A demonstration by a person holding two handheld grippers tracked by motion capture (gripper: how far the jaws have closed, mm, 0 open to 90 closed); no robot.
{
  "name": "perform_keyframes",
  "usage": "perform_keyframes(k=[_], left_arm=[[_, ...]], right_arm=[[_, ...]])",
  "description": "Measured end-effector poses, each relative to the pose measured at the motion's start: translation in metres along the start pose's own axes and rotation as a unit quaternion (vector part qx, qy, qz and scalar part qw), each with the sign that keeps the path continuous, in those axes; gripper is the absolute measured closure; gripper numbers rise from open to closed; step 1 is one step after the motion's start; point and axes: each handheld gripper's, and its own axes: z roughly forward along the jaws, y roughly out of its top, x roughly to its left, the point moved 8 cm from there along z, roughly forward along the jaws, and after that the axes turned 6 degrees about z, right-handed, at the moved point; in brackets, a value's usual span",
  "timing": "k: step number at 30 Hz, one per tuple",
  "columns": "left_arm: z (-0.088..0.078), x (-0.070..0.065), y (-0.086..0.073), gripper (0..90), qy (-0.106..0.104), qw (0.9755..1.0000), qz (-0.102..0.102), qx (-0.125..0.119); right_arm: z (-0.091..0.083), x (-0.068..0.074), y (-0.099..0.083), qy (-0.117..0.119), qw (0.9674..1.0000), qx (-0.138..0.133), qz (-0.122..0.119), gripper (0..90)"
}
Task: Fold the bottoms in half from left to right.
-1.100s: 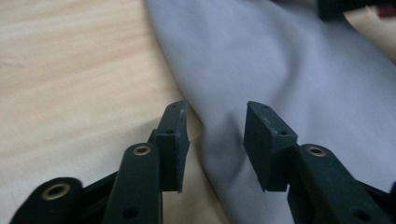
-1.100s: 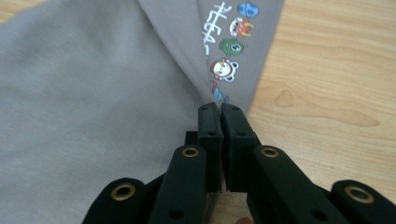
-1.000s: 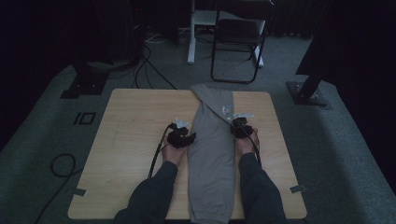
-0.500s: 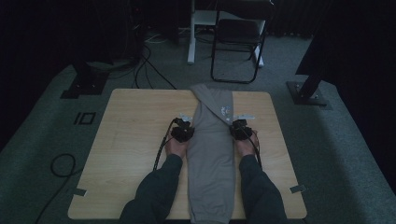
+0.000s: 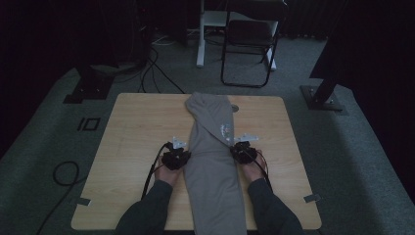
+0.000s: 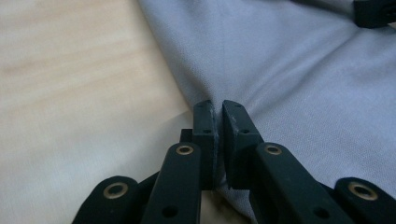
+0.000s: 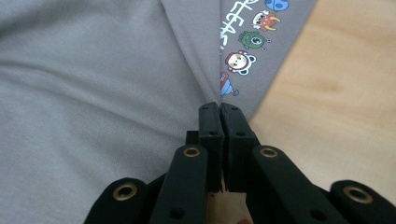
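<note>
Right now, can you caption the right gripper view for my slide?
Right gripper with jaws shut on the edge of a grey T-shirt beside its cartoon print, above the wooden table.

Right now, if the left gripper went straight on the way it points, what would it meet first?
The left gripper, shut on the folded grey cotton garment, would push further into that cloth; beyond it, probably the right gripper.

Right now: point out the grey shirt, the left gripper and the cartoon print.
grey shirt [image 5: 213,171], high view, flat middle of the folded cloth.
left gripper [image 6: 218,119], left gripper view, midway between the fingertips, pinched on the shirt's edge.
cartoon print [image 7: 243,44], right gripper view, on the green one-eyed figure.
</note>
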Motion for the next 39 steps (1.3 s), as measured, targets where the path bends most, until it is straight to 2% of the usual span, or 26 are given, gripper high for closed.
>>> perform_keyframes(k=[5,8,9,11,12,14,15,16,17,19,21,25,27,28,29,30,31,32,33,36,39], left_arm=[[-0.017,-0.016,-0.016,83.7,-0.006,0.9999,0.008,0.0],[-0.022,-0.024,-0.02,82.7,-0.009,0.9997,0.023,0.007],[-0.023,-0.025,-0.02,80.1,-0.005,0.9994,0.033,0.007],[-0.025,-0.022,-0.014,69.3,0.006,0.9993,0.035,-0.008],[-0.025,-0.018,-0.01,64.5,0.012,0.9994,0.029,-0.017],[-0.022,-0.011,0.0,61.4,0.01,0.9994,0.018,-0.029],[-0.018,-0.007,0.006,60.3,0.013,0.9991,0.02,-0.034],[-0.015,-0.004,0.009,60.2,0.018,0.9991,0.02,-0.033],[-0.009,0.0,0.013,60.2,0.022,0.9992,0.016,-0.029],[0.001,0.006,0.02,59.2,0.031,0.9992,0.011,-0.024],[0.009,0.009,0.024,59.1,0.025,0.9995,0.003,-0.018],[0.022,0.01,0.03,60.8,0.024,0.9996,-0.001,-0.011],[0.028,0.012,0.029,70.7,0.032,0.9995,-0.004,0.0],[0.029,0.013,0.028,74.8,0.033,0.9994,-0.009,-0.004],[0.03,0.014,0.028,79.5,0.039,0.9992,-0.01,-0.003],[0.03,0.014,0.028,83.9,0.041,0.9991,-0.009,-0.003],[0.03,0.014,0.028,85.2,0.042,0.9991,-0.008,-0.003],[0.029,0.015,0.027,86.8,0.042,0.9991,-0.007,-0.003],[0.029,0.014,0.027,86.8,0.042,0.9991,-0.006,-0.004],[0.029,0.014,0.026,87.3,0.044,0.999,-0.004,-0.009],[0.029,0.014,0.026,87.4,0.047,0.9989,-0.002,-0.009]], right_arm=[[-0.021,0.009,-0.021,0.029,0.9995,0.015,0.002,87.5],[-0.029,0.014,-0.029,0.034,0.9991,0.025,-0.005,86.4],[-0.031,0.017,-0.03,0.036,0.9989,0.03,-0.01,82.6],[-0.031,0.02,-0.03,0.036,0.9982,0.032,-0.036,70.1],[-0.029,0.022,-0.028,0.029,0.9977,0.029,-0.054,64.0],[-0.022,0.025,-0.021,0.015,0.9966,0.027,-0.076,58.0],[-0.013,0.03,-0.008,0.003,0.9945,0.02,-0.103,53.9],[-0.009,0.031,-0.003,-0.001,0.9936,0.02,-0.112,53.6],[-0.009,0.031,-0.003,-0.001,0.9936,0.02,-0.112,53.6],[0.004,0.036,0.009,-0.005,0.9913,0.021,-0.13,52.6],[0.017,0.04,0.022,-0.011,0.9896,0.023,-0.141,52.1],[0.04,0.05,0.042,-0.008,0.9889,0.026,-0.146,51.2],[0.052,0.055,0.05,-0.003,0.9883,0.026,-0.15,51.3],[0.055,0.056,0.052,-0.004,0.988,0.027,-0.152,52.6],[0.058,0.056,0.055,-0.004,0.9886,0.026,-0.148,62.1],[0.06,0.052,0.057,-0.008,0.9903,0.034,-0.134,73.4],[0.06,0.048,0.059,-0.017,0.9912,0.037,-0.126,79.5],[0.058,0.037,0.063,-0.029,0.9945,0.029,-0.097,88.1],[0.058,0.037,0.063,-0.029,0.9945,0.029,-0.097,88.1],[0.043,0.012,0.069,-0.034,0.999,0.003,-0.029,89.1],[0.03,-0.013,0.068,-0.033,0.9992,-0.014,0.015,89.2]])
